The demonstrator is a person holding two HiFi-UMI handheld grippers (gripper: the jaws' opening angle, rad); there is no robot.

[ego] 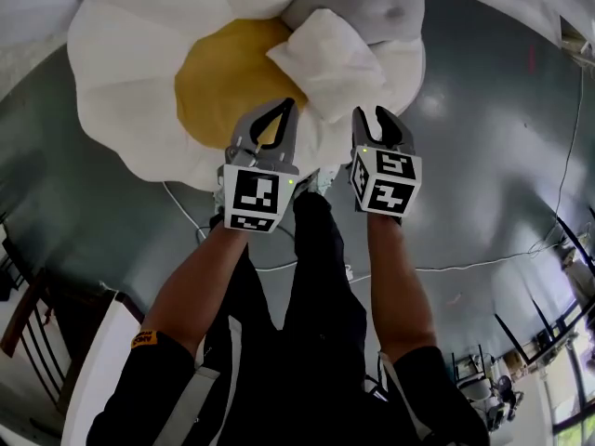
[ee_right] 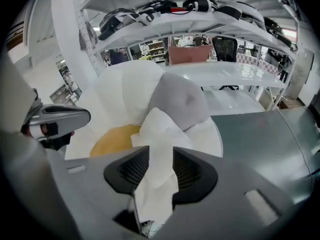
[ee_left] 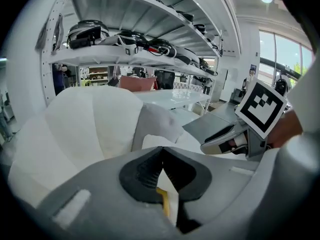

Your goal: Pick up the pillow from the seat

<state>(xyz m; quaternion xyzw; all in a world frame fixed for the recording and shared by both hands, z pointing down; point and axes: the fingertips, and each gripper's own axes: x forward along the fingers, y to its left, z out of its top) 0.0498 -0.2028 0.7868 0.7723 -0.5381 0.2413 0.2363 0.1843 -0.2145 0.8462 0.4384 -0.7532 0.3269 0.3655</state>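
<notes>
The pick-up is barely under way. The white square fabric pillow [ego: 325, 63] lies ungripped on the flower-shaped padded seat [ego: 121, 82], partly over its round yellow middle [ego: 218, 86] and up against a rounded grey cushion [ego: 367, 7] on the seat's far side. Both tools hang side by side over the seat's near edge, short of the pillow. The left hand-held gripper [ego: 284, 110] has its jaws closed tip to tip with nothing between them, which the left gripper view makes plain. The right hand-held gripper [ego: 372, 114] has its jaws standing apart. Its own view lines the pillow [ee_right: 160, 129] up in the gap between them, but the pads do not touch the fabric. By my reading, nearly everything is left to do: come down onto the pillow, close on a corner or edge, and lift it clear of the seat. The left tool would have to open first if it is to share the load. The seat rests directly on a glossy dark grey floor [ego: 483, 184] that mirrors the ceiling lights, and a thin white cable [ego: 483, 263] trails across it. Behind the seat stands white metal shelving [ee_right: 200, 29] loaded with dark helmets and gear, and tall windows [ee_left: 287, 54] light one side of the room.
</notes>
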